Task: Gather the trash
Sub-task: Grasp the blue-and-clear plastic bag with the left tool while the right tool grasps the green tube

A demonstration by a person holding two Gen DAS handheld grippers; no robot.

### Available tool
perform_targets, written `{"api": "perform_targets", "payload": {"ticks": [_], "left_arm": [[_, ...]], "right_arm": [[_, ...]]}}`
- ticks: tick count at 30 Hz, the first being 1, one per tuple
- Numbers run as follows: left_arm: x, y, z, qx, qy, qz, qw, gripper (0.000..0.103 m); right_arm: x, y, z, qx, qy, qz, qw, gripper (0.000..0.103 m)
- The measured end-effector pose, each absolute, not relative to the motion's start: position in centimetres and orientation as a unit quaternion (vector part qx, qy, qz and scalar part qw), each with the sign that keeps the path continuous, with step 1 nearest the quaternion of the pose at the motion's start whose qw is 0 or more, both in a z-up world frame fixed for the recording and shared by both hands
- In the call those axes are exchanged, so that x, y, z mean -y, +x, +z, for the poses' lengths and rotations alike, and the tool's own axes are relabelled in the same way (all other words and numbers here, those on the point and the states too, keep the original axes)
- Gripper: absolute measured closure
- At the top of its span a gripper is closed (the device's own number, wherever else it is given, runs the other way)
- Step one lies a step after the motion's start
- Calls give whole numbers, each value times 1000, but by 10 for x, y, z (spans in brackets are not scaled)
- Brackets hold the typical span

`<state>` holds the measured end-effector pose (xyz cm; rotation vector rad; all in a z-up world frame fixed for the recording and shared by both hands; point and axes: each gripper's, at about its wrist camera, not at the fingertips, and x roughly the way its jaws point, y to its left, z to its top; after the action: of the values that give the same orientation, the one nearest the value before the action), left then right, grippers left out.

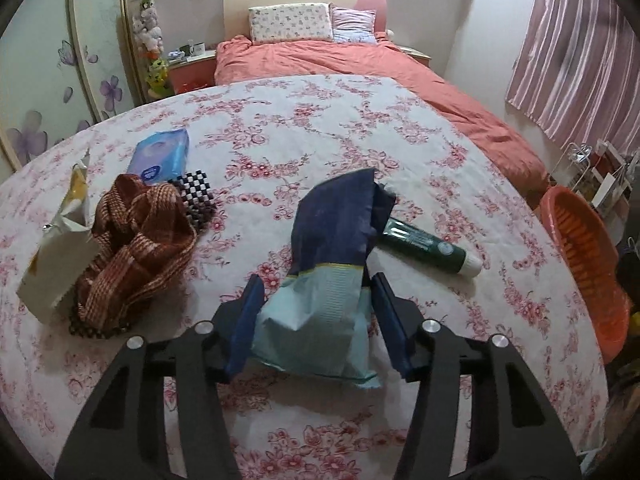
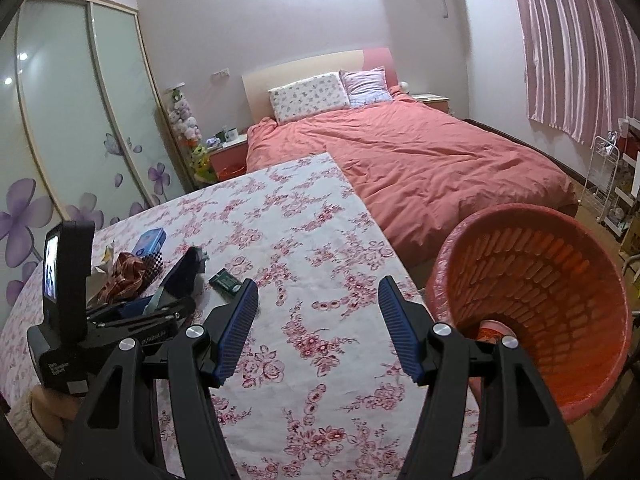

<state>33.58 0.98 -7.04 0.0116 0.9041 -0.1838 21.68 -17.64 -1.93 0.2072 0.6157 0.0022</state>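
The left tool [image 1: 316, 320] has its two blue pads around a crumpled wrapper [image 1: 328, 264], dark blue at the far end and pale teal at the near end. The left pad touches the wrapper; at the right pad I cannot tell if it presses. The tool points steeply down to the worktop [image 1: 320, 120], which has a pink floral cloth. Just right of the wrapper lies a green tube [image 1: 432, 246]. To the left are a brown woven cloth [image 1: 136, 248], a white carton [image 1: 56, 256] and a blue tissue pack [image 1: 160, 156]. The far half of the worktop is free.

The right tool [image 2: 318, 328] stands open over bare cloth near the right edge. Beside this edge is the orange basket [image 2: 540, 280], tilted toward the tool.
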Motion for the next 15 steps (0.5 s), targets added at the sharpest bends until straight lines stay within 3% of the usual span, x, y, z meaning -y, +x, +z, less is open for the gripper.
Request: {"api": "perform_targets", "payload": {"ticks": [15], "left_arm": [[-39,303,-16,-372,-24,-98,923,50]], "right_arm": [[136,267,-43,-369,89,63,923,41]]}}
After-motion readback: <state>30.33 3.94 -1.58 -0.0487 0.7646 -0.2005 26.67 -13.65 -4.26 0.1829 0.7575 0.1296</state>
